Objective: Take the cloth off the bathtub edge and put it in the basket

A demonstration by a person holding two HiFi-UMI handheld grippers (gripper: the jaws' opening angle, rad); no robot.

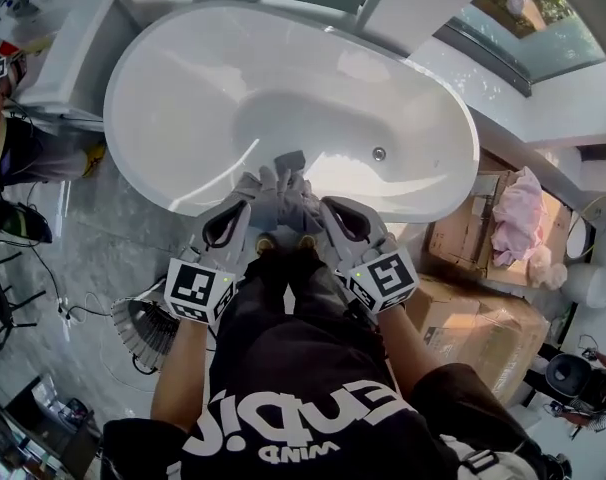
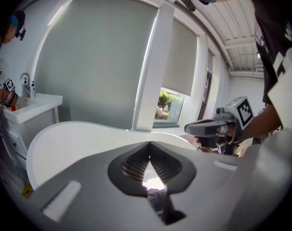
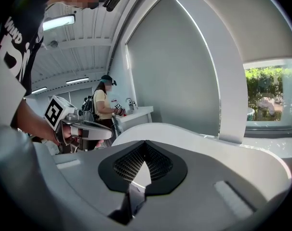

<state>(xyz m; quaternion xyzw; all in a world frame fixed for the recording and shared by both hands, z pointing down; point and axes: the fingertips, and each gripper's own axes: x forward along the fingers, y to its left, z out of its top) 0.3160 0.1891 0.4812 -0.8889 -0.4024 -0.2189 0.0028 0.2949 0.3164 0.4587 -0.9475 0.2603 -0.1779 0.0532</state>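
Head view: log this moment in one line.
left tongs: shut | right tongs: shut | cloth: on tub rim, by both tips

Left gripper (image 1: 255,184) and right gripper (image 1: 303,190) are held side by side, tilted slightly downward, jaws closed.

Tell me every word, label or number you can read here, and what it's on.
"WIND": small white print on the black shirt, upside down in the head view.
Big white letters beside it: partly cut off, not surely readable.
Cubes on the left gripper and the right gripper: black-and-white square patterns, no words.
On the cardboard boxes: no readable print.
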